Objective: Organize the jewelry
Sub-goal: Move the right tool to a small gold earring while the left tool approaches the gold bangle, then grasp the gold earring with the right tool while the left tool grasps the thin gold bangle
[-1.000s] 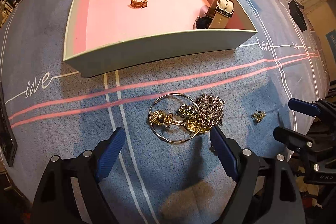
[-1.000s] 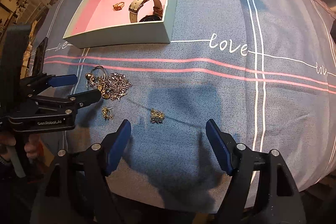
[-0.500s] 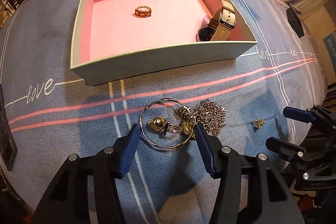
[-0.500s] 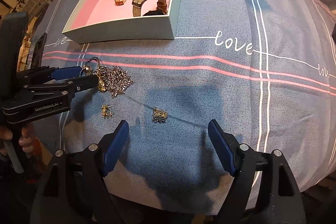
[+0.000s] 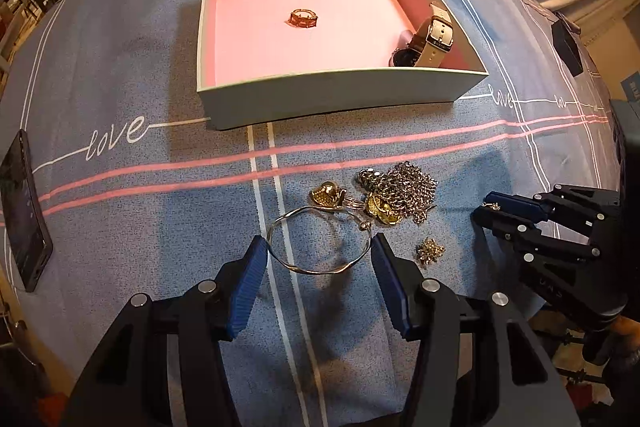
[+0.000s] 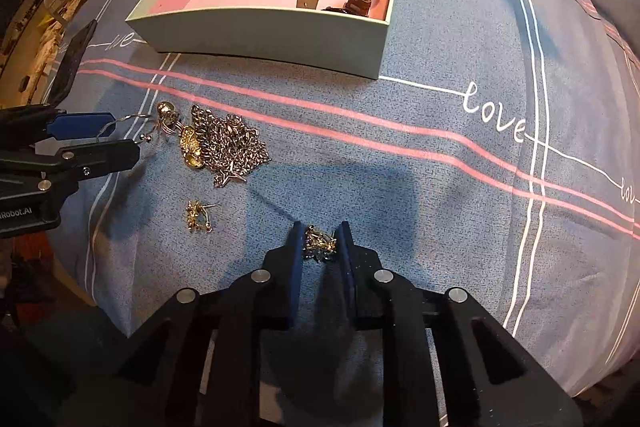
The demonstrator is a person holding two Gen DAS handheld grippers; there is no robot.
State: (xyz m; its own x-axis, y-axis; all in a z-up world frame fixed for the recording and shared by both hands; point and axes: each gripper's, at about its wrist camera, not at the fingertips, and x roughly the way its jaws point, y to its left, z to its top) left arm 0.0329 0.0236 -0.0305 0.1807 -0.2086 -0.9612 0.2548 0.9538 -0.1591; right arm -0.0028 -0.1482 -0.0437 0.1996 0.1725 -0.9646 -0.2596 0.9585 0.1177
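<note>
A pale box with a pink floor (image 5: 344, 91) holds a gold ring (image 5: 304, 18) and a beige-strap watch (image 5: 434, 37). On the blue cloth lies a pile of chain and gold pieces (image 5: 394, 193). My left gripper (image 5: 318, 253) has closed on a thin silver bangle (image 5: 320, 269), its pads touching both sides of the hoop. My right gripper (image 6: 320, 241) is shut on a small gold earring (image 6: 319, 243). A second gold earring (image 6: 197, 215) lies loose on the cloth; it also shows in the left wrist view (image 5: 429, 251).
A black phone (image 5: 24, 207) lies at the left edge of the cloth. A dark object (image 5: 566, 45) sits at the far right. The cloth carries pink stripes and "love" lettering (image 6: 494, 117).
My left gripper narrowed around the bangle and drew it away from the pile. My right gripper moved onto the earring and shut on it.
</note>
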